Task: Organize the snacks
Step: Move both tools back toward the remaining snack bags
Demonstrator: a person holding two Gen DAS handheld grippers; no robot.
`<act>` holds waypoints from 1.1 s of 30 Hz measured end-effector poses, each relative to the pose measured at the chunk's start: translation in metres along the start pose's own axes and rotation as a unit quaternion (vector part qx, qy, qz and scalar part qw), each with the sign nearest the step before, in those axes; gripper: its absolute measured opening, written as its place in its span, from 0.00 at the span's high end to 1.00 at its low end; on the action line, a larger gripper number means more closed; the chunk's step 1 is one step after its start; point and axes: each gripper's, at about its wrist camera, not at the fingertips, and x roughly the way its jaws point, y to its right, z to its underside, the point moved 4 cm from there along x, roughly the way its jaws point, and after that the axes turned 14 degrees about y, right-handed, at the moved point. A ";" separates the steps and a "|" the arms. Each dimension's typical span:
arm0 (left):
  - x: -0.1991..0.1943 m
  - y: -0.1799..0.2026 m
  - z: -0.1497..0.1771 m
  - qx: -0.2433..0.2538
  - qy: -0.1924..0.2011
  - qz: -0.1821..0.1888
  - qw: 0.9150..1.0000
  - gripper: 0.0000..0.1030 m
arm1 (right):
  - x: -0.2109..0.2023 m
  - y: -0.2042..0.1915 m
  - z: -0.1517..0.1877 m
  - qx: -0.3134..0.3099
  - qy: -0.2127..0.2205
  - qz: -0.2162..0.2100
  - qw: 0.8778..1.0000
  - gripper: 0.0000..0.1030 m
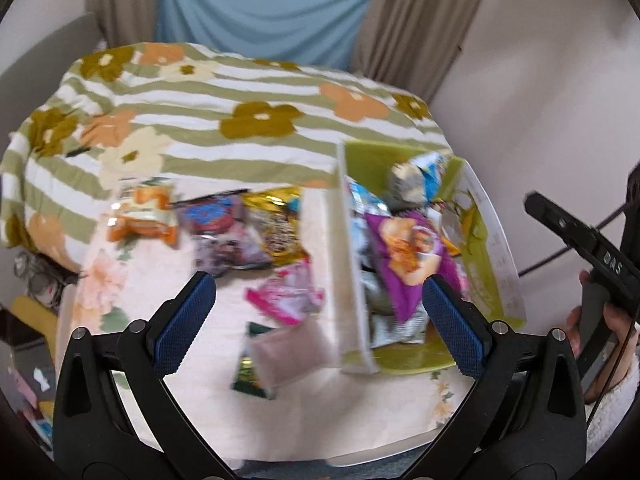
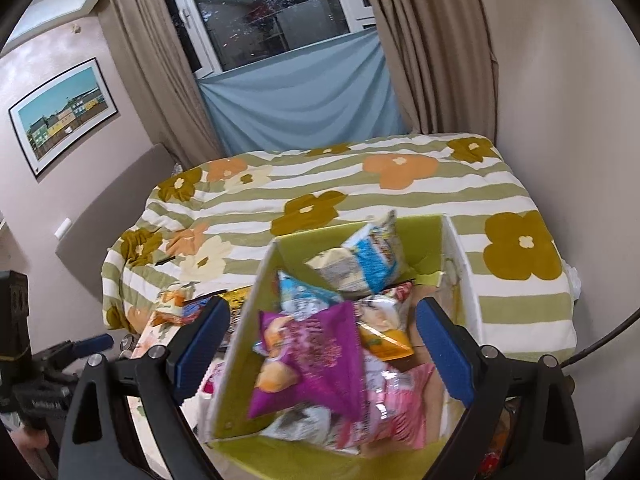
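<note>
Lime-green cardboard box [image 2: 352,228], white outside, holds a purple crinkled snack bag [image 2: 312,360] and a pale-blue-and-white packet [image 2: 368,260]. Bedspread [image 2: 400,200] striped green and white, with ochre, orange and cream flowers. Pink packet [image 1: 286,294] and orange packet [image 1: 146,216] on peach floral cloth [image 1: 200,400].

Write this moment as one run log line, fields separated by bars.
left tool: open, empty | right tool: open, empty | purple bag: in green box | other snack packs: loose on table
</note>
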 end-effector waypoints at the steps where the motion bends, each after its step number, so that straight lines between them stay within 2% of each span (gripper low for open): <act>1: -0.006 -0.013 -0.001 -0.006 0.003 -0.003 1.000 0.01 | -0.002 -0.006 0.001 -0.003 0.001 -0.001 1.000 0.10; 6: -0.020 -0.066 0.000 -0.015 -0.001 -0.020 1.000 0.01 | -0.007 -0.043 0.010 -0.007 0.006 -0.005 1.000 0.10; 11: -0.032 -0.124 0.002 -0.027 -0.013 -0.020 0.999 0.01 | -0.003 -0.087 0.023 0.003 0.002 -0.006 1.000 0.10; 20: -0.036 -0.216 -0.012 -0.037 -0.025 -0.002 0.999 0.01 | 0.023 -0.175 0.048 -0.008 -0.009 0.013 1.000 0.10; 27: -0.002 -0.269 -0.030 -0.023 -0.053 0.024 0.998 0.01 | 0.059 -0.223 0.073 0.008 -0.031 0.030 0.999 0.10; 33: 0.051 -0.284 -0.030 -0.024 -0.088 0.035 0.995 0.01 | 0.093 -0.249 0.099 0.013 -0.054 0.036 0.998 0.10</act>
